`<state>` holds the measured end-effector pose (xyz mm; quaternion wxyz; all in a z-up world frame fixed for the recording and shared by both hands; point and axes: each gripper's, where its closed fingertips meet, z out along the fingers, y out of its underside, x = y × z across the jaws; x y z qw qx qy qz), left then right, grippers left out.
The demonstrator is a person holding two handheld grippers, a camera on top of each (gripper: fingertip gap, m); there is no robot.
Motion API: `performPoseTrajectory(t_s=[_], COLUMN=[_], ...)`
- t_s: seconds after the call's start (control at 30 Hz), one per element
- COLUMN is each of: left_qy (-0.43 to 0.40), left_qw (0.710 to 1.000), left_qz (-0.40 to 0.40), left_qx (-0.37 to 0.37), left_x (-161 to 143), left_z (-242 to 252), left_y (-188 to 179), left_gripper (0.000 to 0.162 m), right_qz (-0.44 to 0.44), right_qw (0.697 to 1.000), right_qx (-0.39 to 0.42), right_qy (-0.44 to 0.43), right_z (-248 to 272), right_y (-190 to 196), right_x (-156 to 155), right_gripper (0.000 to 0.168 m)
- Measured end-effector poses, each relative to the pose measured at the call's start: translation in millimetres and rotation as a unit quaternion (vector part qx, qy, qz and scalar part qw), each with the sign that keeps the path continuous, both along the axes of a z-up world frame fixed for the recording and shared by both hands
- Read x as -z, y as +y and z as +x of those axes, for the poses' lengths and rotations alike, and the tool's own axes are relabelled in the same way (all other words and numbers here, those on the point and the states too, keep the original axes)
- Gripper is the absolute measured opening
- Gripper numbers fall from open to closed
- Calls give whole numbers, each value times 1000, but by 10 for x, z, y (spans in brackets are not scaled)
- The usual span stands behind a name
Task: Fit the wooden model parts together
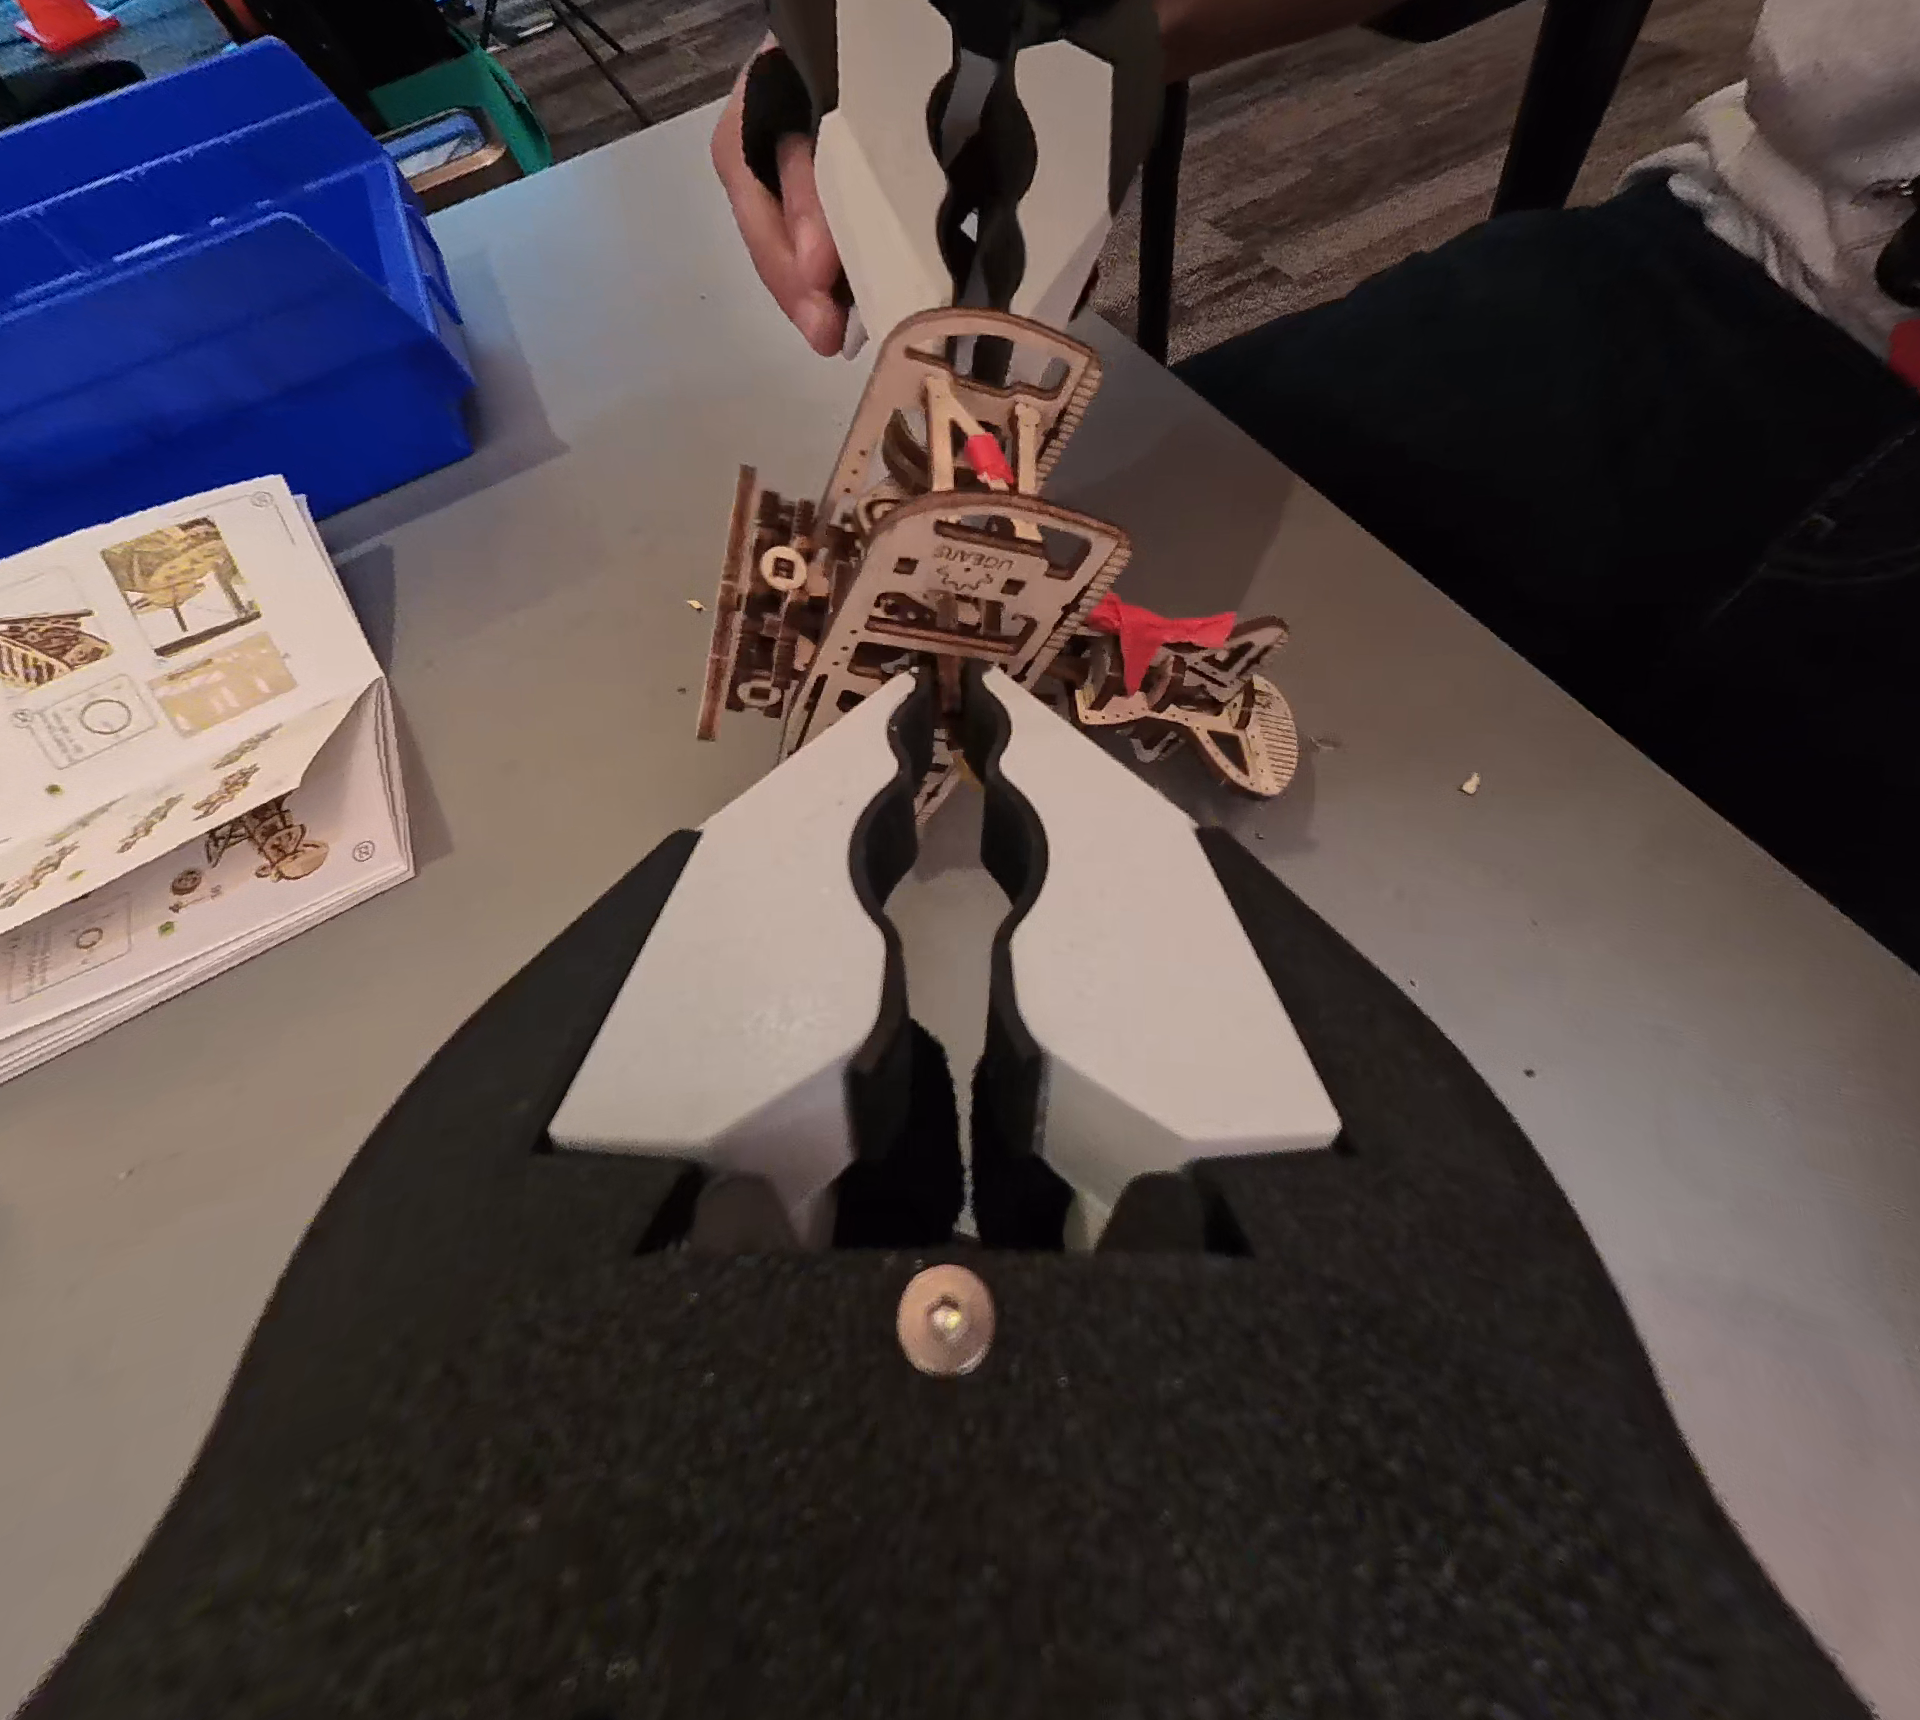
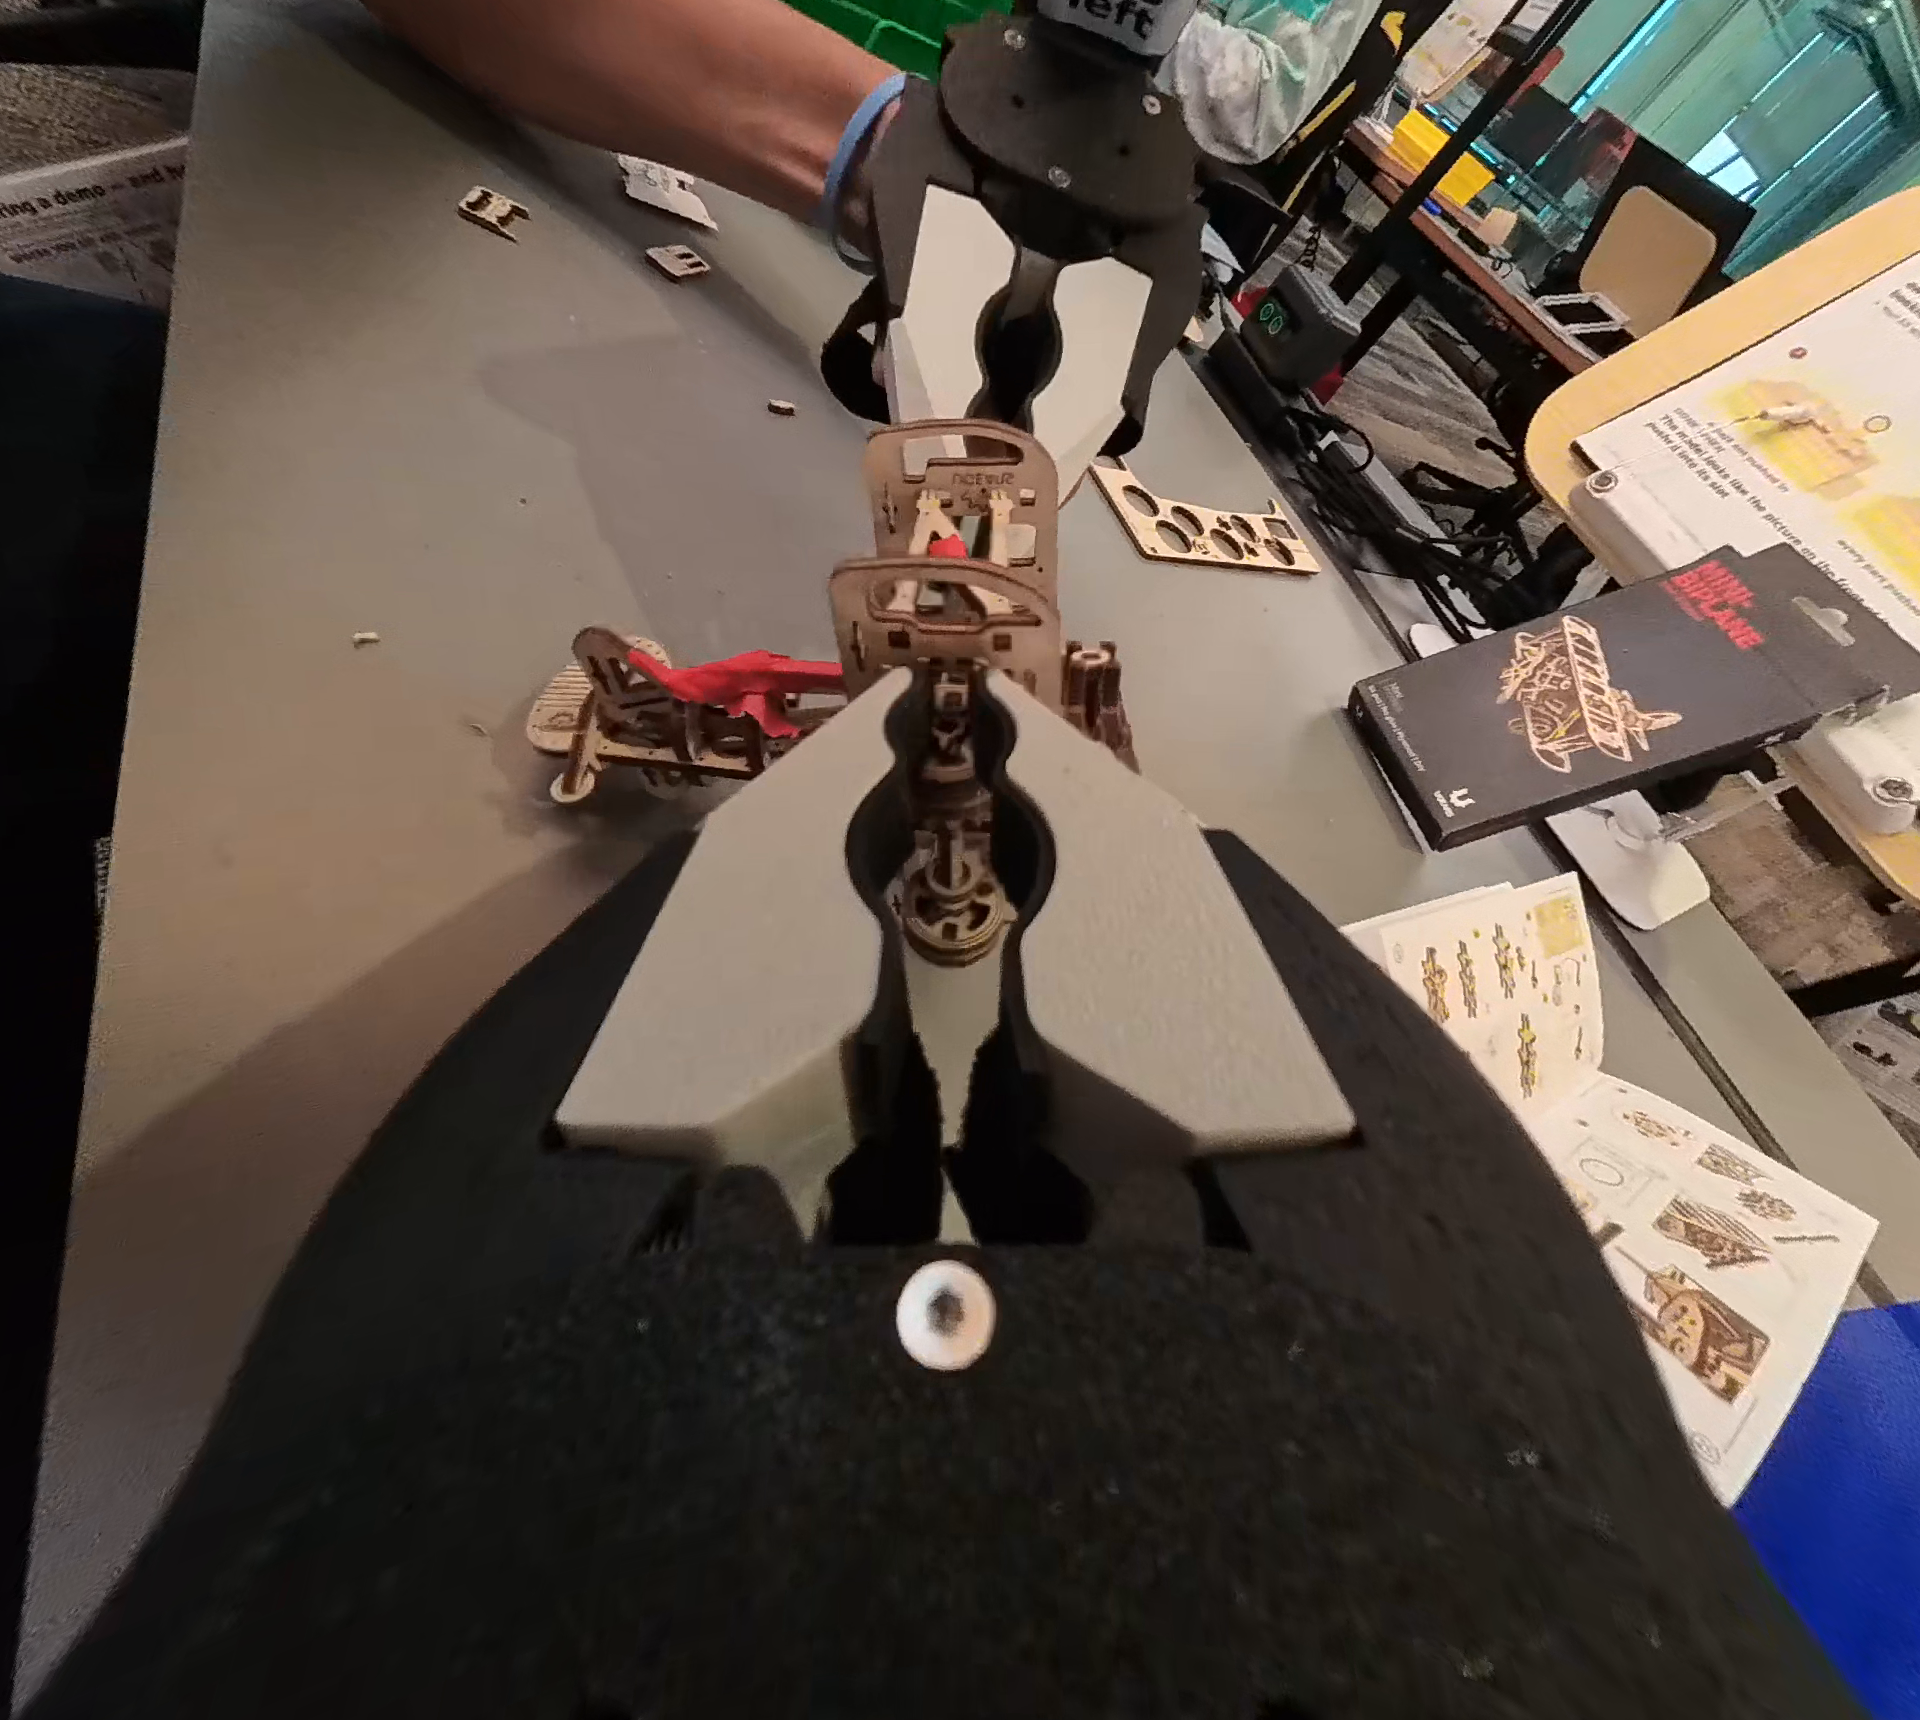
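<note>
A wooden biplane model [image 1: 977,590] stands on its side on the grey table [image 1: 623,382], held between my two grippers. My left gripper [image 1: 948,683] is shut on the edge of the near wing panel. My right gripper [image 1: 987,320] faces it from the far side, shut on the other wing panel [image 1: 977,403]. The model's tail [image 1: 1174,683], wrapped in red tape, rests on the table to the right. In the right wrist view my right gripper [image 2: 948,678] pinches the near wing [image 2: 940,631], the left gripper [image 2: 1008,423] holds the far wing, and the tail [image 2: 665,714] lies to the left.
A blue bin [image 1: 208,299] and an instruction booklet [image 1: 187,735] lie at the left. A black model box [image 2: 1621,683], a punched-out wooden sheet [image 2: 1205,527], an open instruction sheet [image 2: 1621,1151] and small loose wooden pieces [image 2: 494,210] lie around. The table edge runs close on the right. The left gripper's tips are roughly 5 centimetres from the right gripper's.
</note>
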<state>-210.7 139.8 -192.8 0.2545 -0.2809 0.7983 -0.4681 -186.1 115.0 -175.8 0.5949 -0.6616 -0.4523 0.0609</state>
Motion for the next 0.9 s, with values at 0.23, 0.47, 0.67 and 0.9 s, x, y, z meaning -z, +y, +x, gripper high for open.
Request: performPoseTrajectory(t_s=[0.23, 0.47, 0.67, 0.9], left_qy=[-12, -16, -17, -13], left_qw=[1000, 999, 999, 999], left_qz=[-10, -48, -44, -44], left_qx=[5, 5, 4, 4], left_x=[-2, 21, 4, 2], left_z=[15, 31, 37, 35], left_y=[-29, -64, -69, -75], left_gripper=[2, 2, 2, 2], right_qz=[-11, -25, -54, -17], right_qw=[1000, 998, 996, 992], right_qx=[7, 42, 76, 121], right_qy=[2, 49, 9, -35], right_z=[26, 117, -38, 27], right_y=[-28, -200, -124, -38], right_x=[-6, -175, -101, -56], right_gripper=[6, 33, 53, 39])
